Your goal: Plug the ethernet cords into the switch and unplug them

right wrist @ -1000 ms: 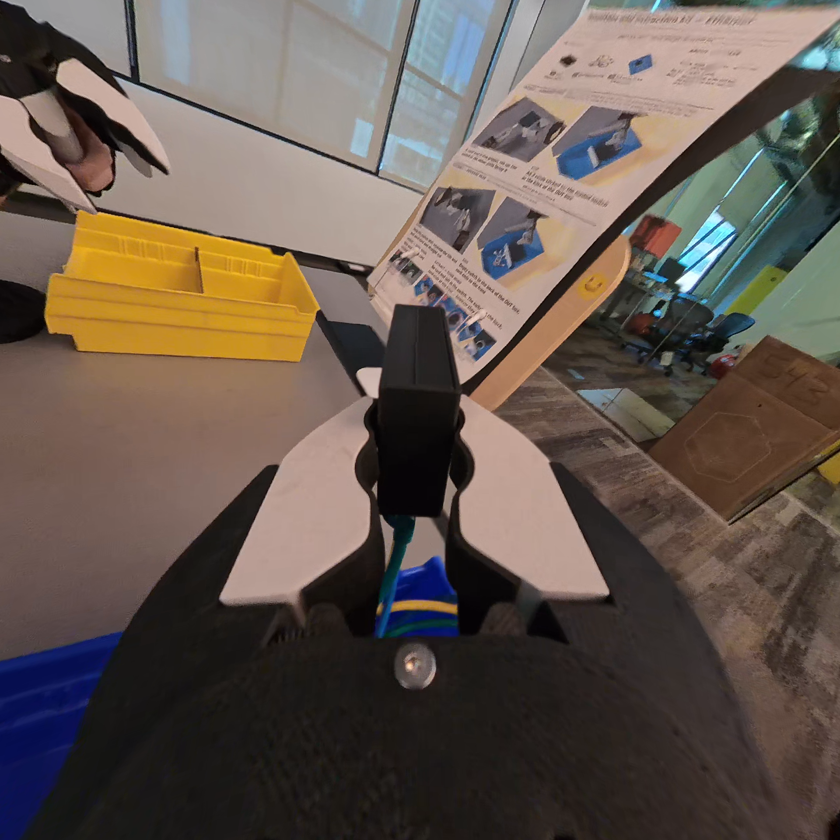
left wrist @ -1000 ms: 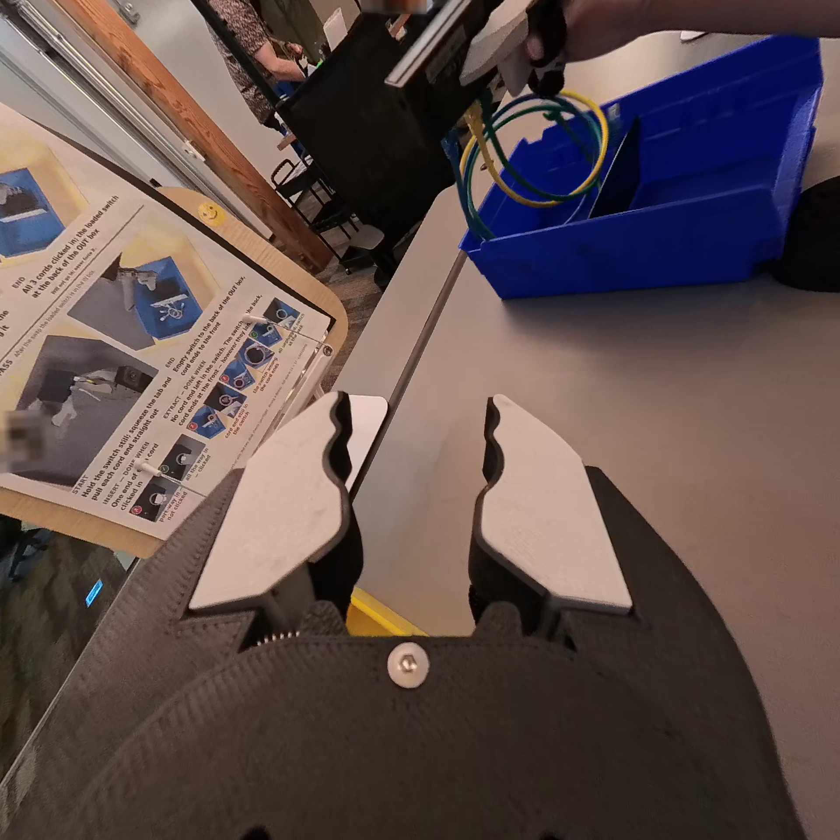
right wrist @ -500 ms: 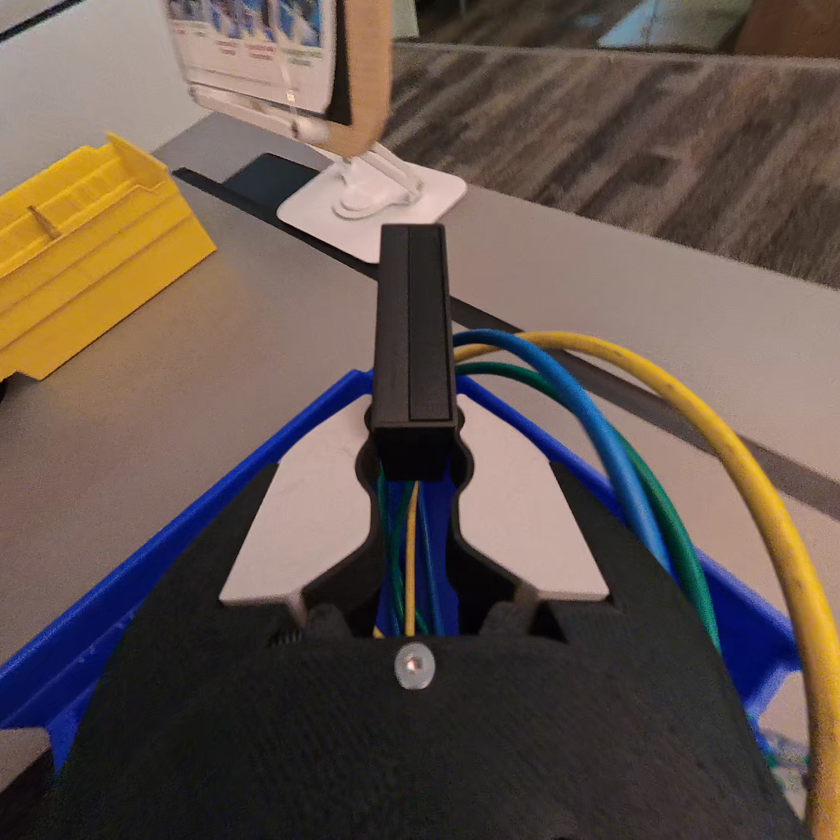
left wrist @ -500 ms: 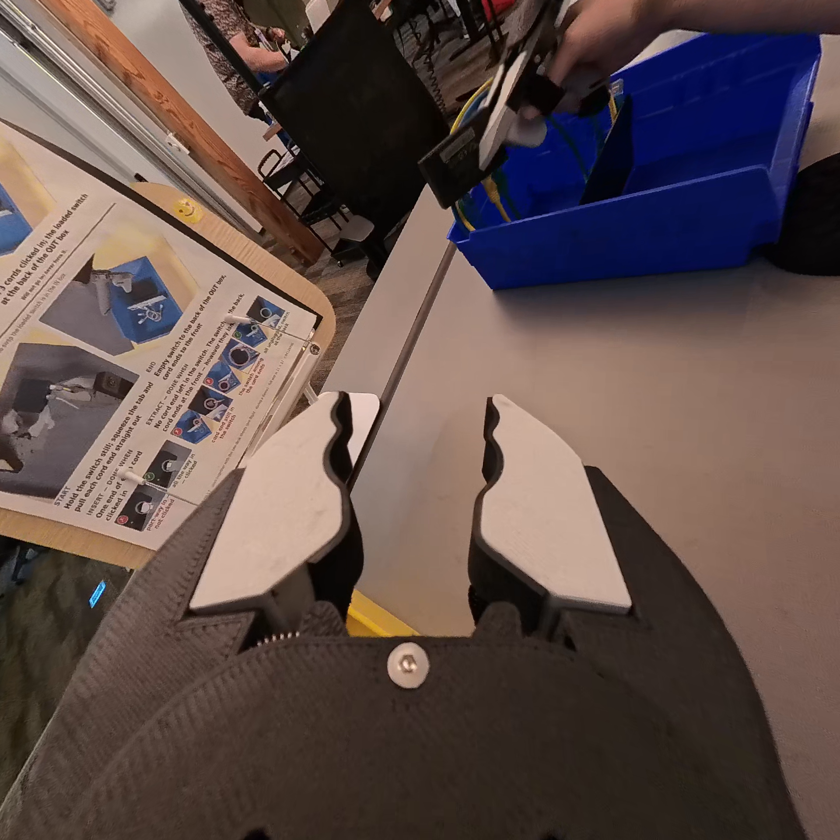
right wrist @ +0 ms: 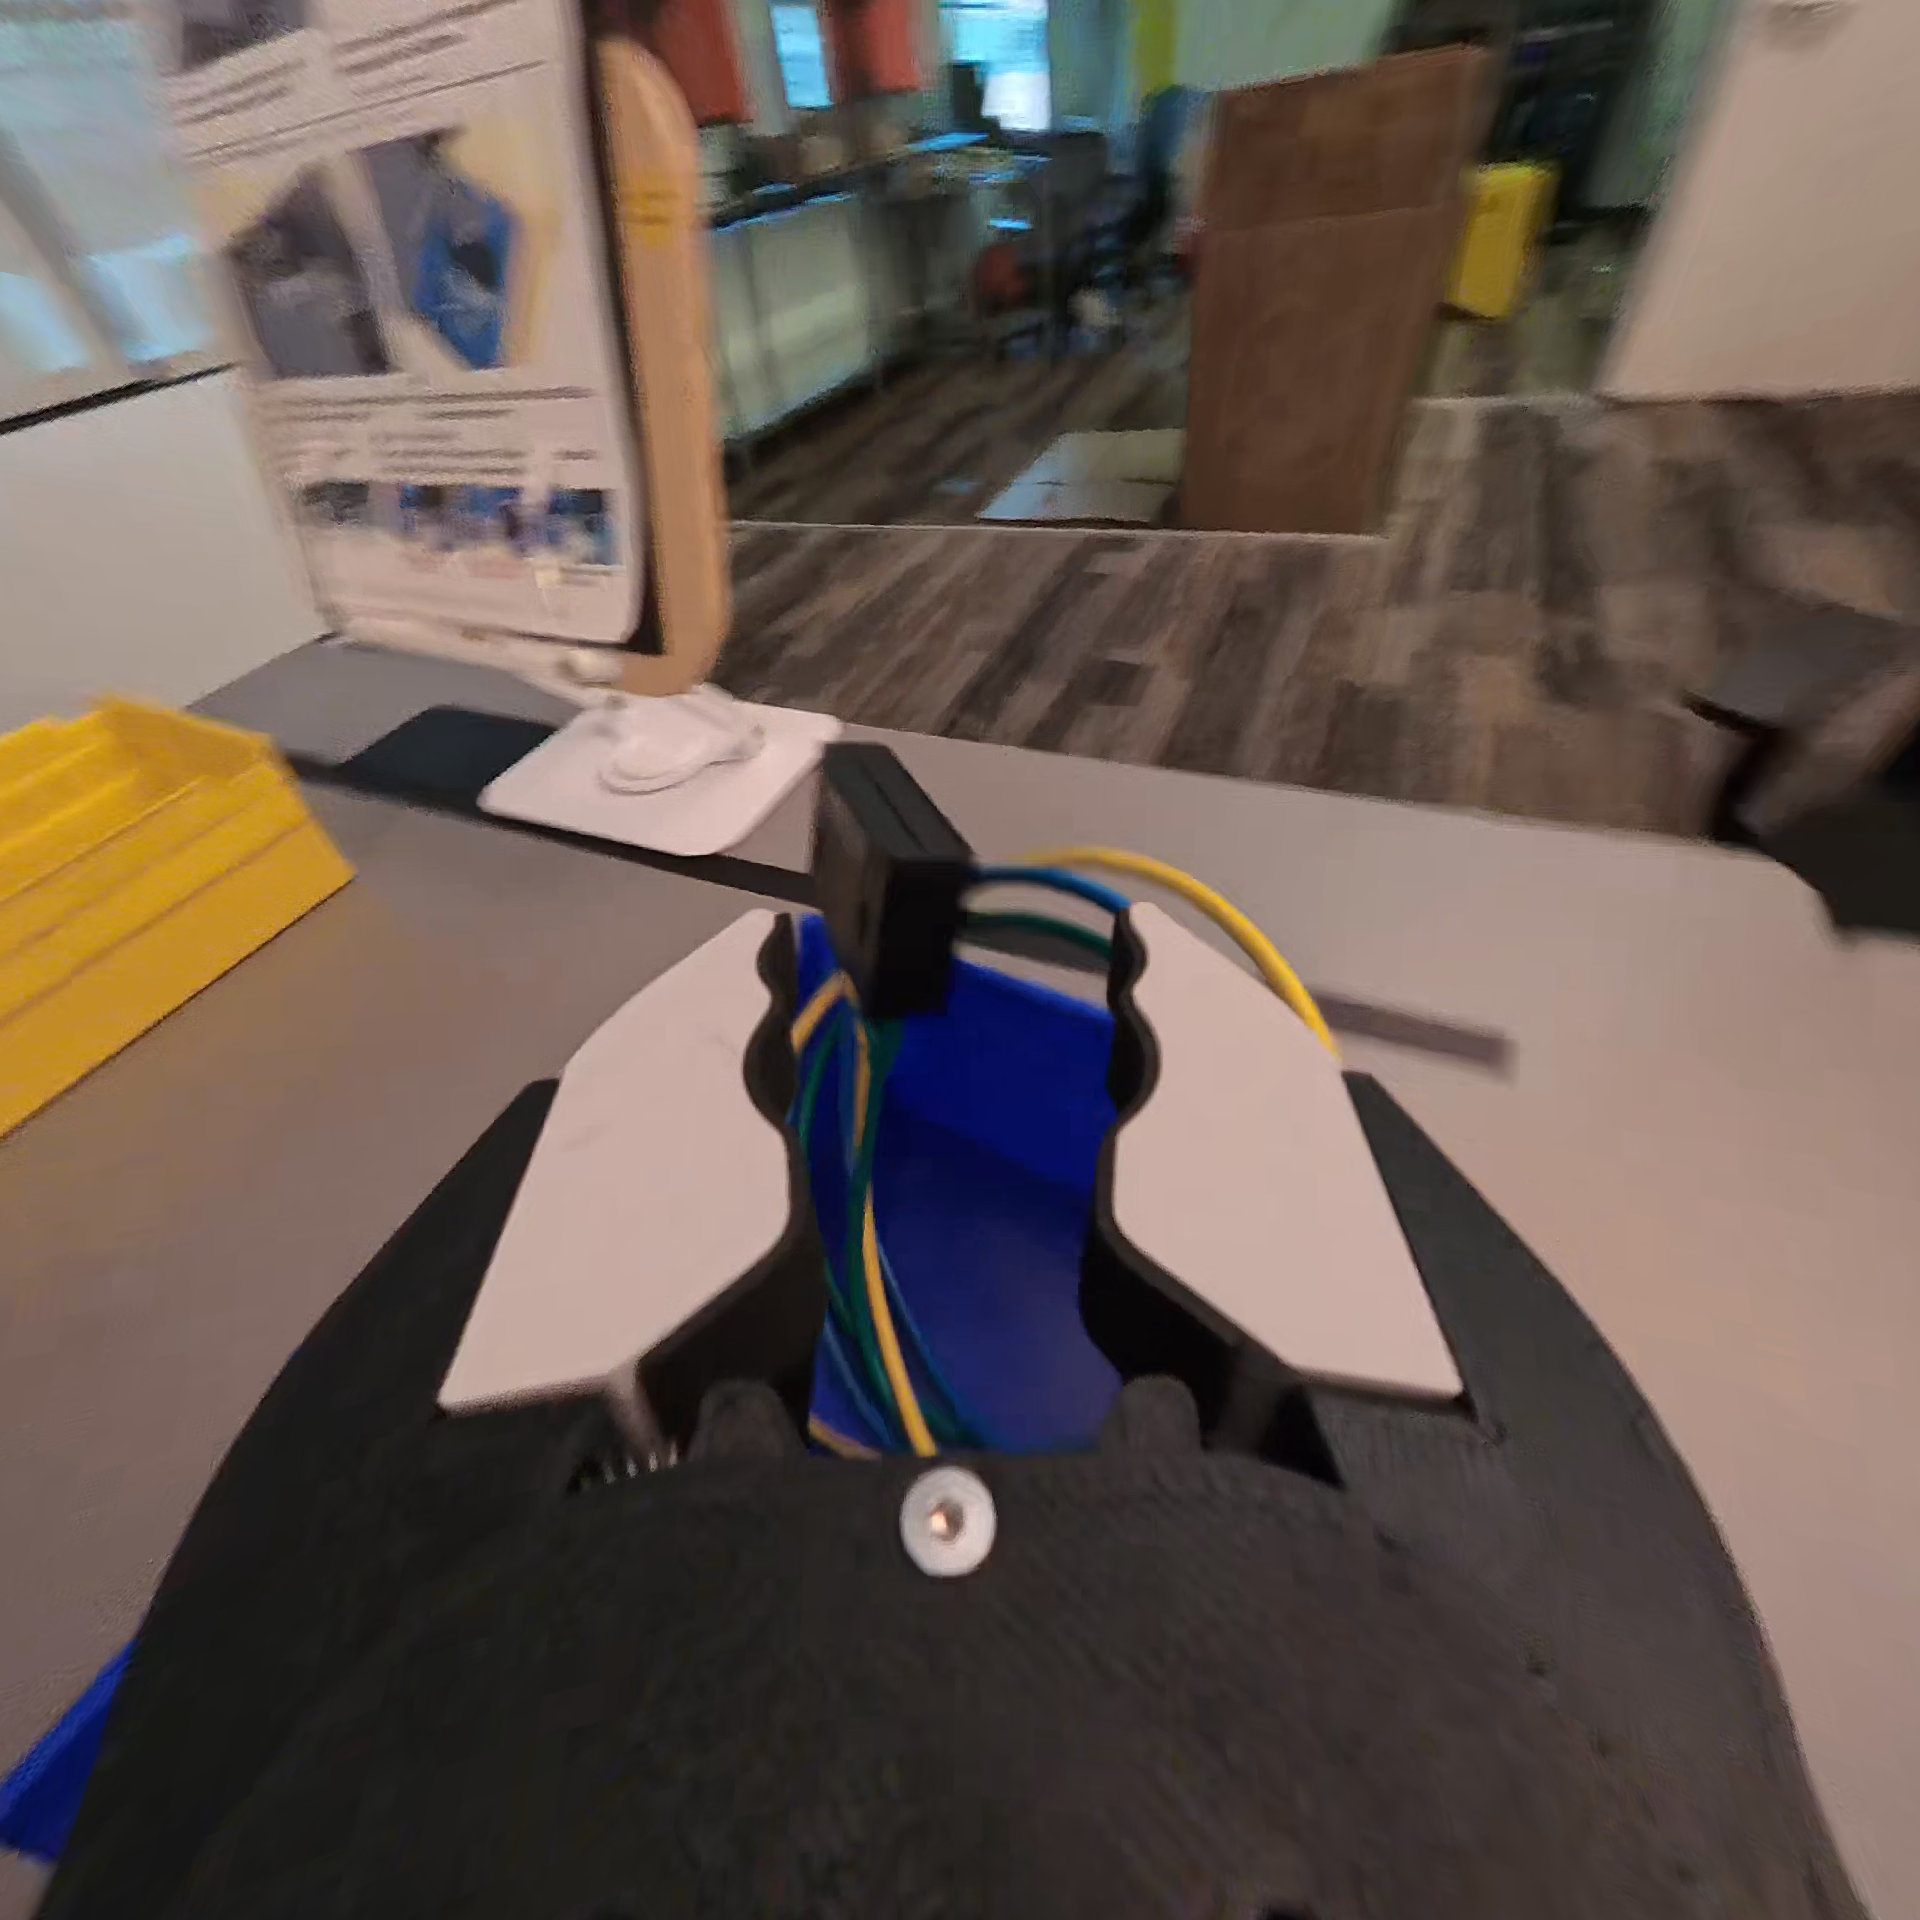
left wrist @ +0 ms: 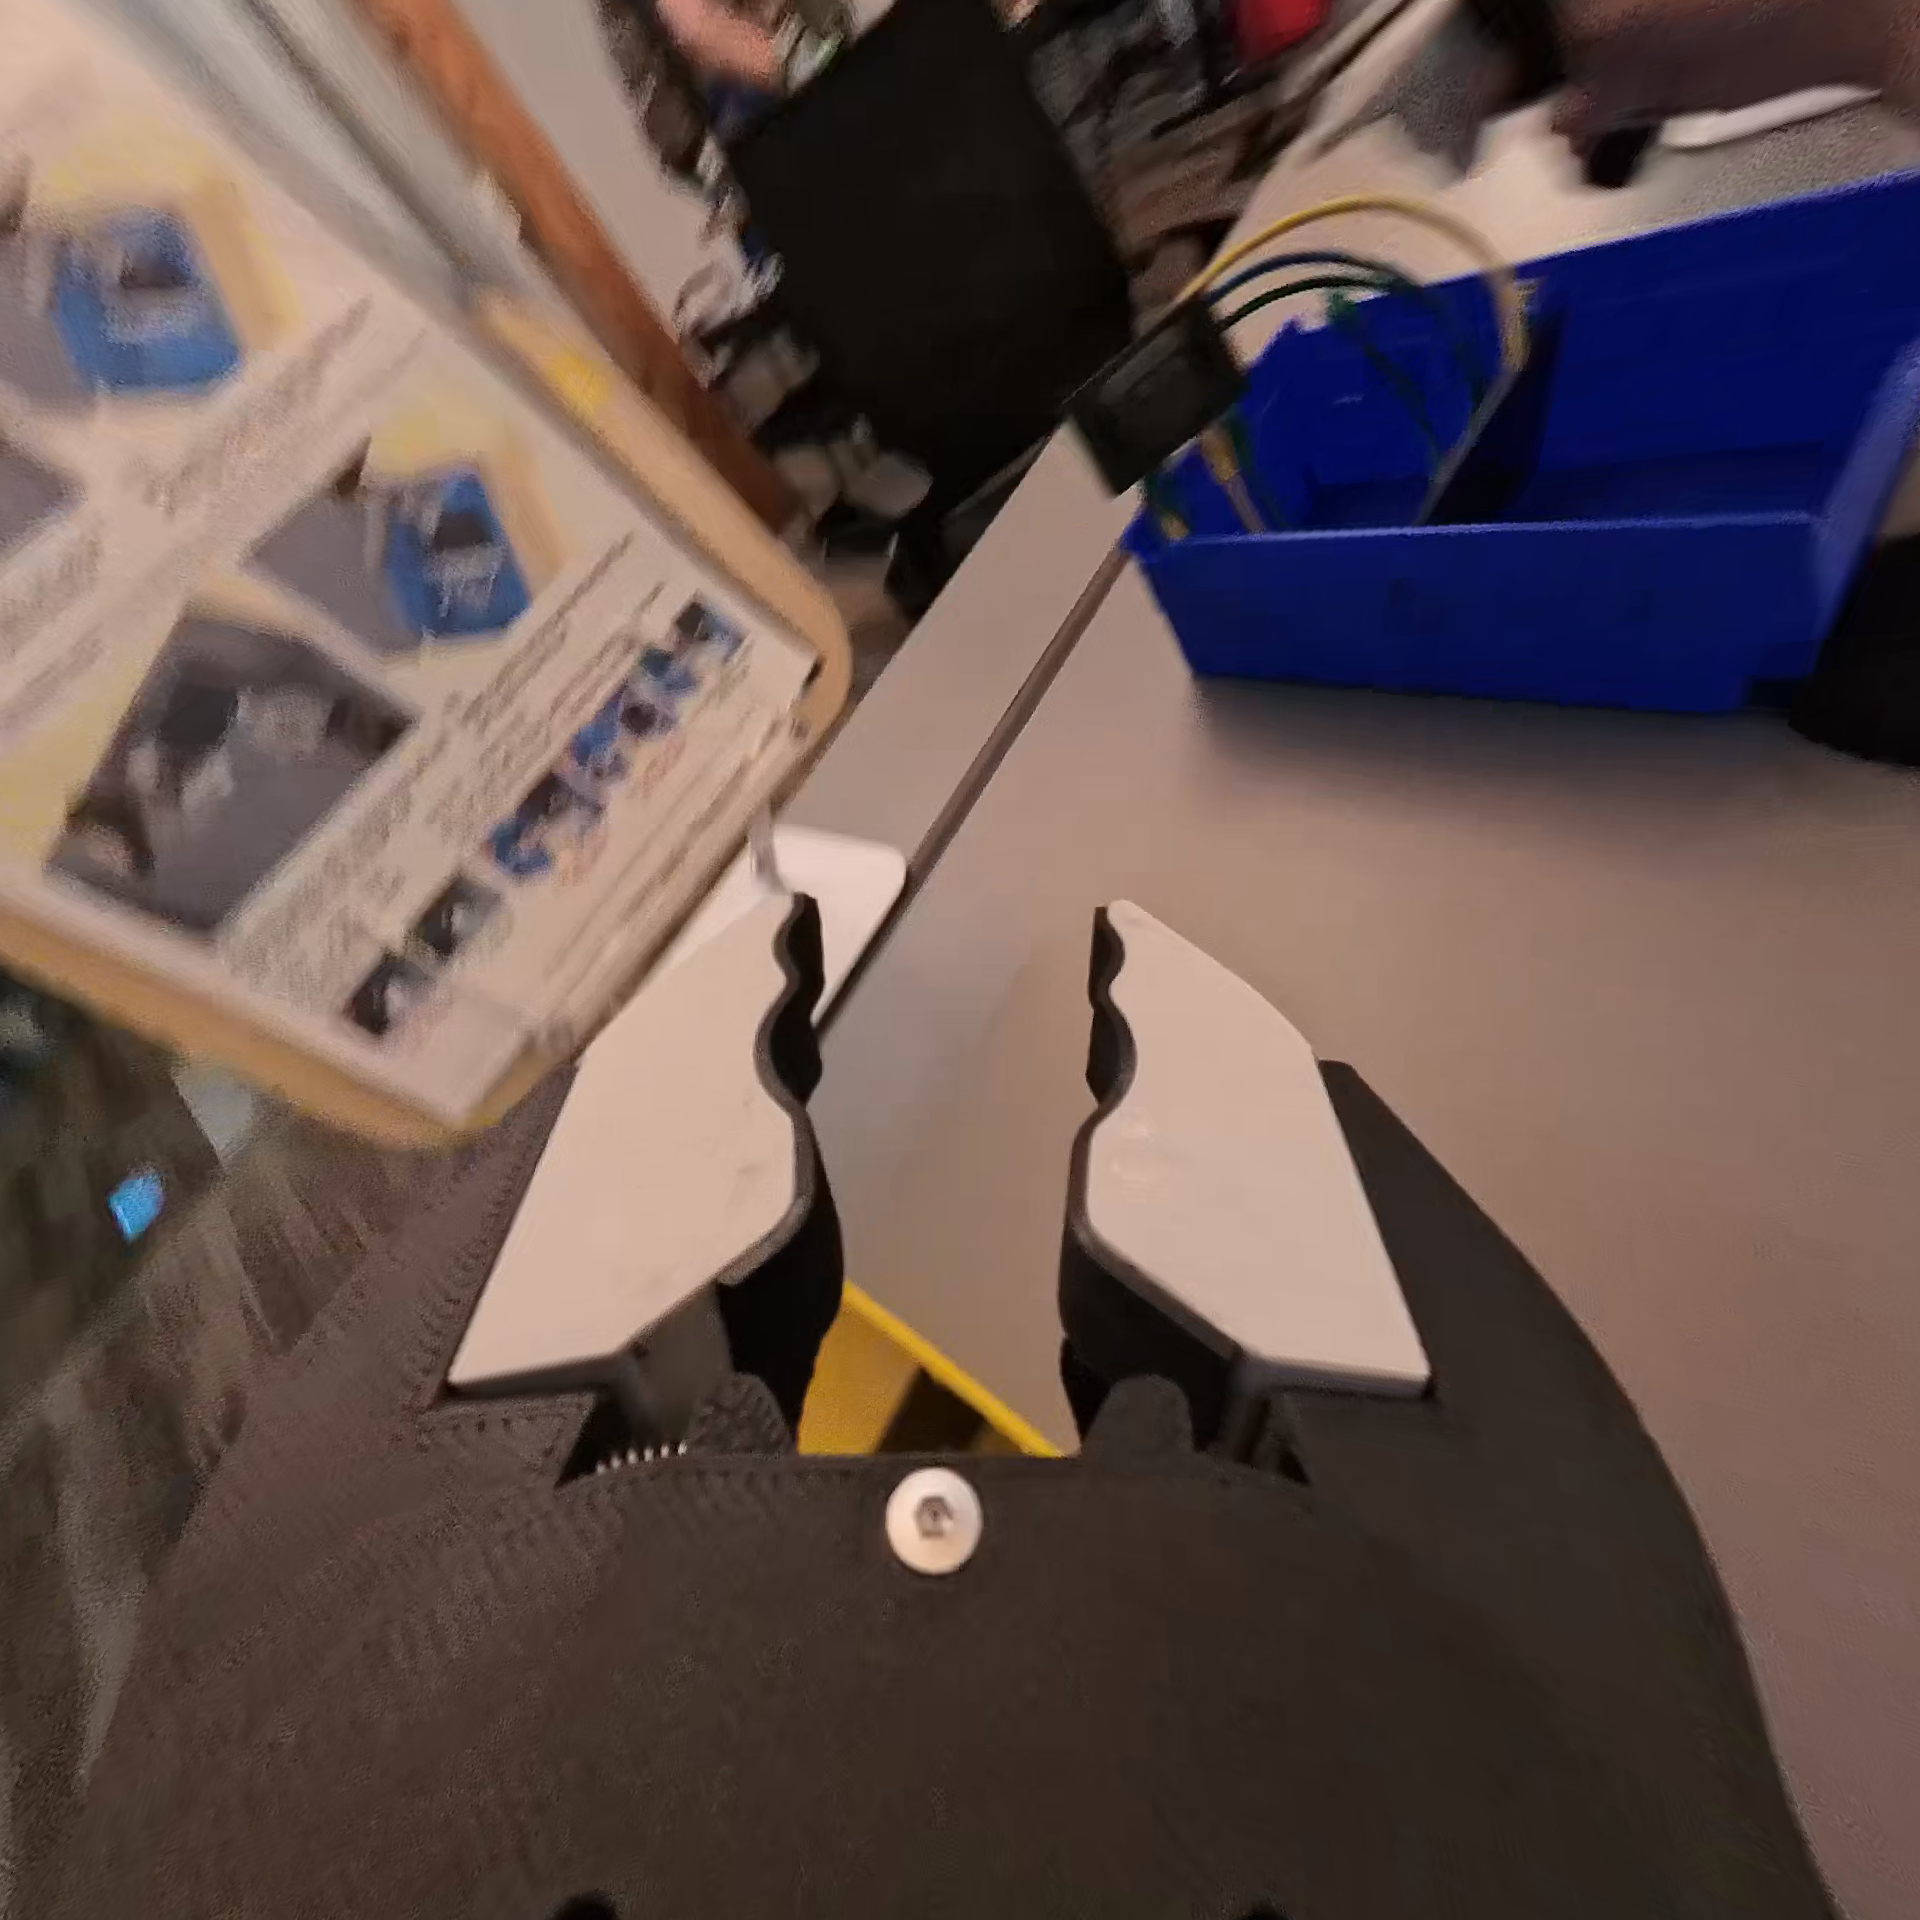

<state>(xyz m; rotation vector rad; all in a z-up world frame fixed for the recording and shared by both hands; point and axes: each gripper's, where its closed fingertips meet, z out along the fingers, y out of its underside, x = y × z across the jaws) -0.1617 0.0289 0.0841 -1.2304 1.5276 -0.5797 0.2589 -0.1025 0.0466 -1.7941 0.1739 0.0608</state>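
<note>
The black switch (right wrist: 888,899) leans on the near rim of the blue bin (right wrist: 987,1195), with yellow, blue and green ethernet cords (right wrist: 1174,883) plugged into it and looping into the bin. My right gripper (right wrist: 945,935) is open just behind the switch, no longer gripping it. In the left wrist view the switch (left wrist: 1153,400) and cords (left wrist: 1351,249) sit at the left end of the blue bin (left wrist: 1507,582), far ahead. My left gripper (left wrist: 951,935) is open and empty above the grey table.
A yellow bin (right wrist: 135,894) stands at the left of the table; its rim shows under my left gripper (left wrist: 904,1371). An instruction board on a white stand (right wrist: 665,769) rises at the table's far edge, also seen in the left wrist view (left wrist: 364,623). Floor lies beyond. The tips of one gripper are about 45 cm away from the tips of the other.
My right gripper lowered the switch with its cords to the blue bin and opened, letting it go. My left gripper stayed open and shifted slightly.
</note>
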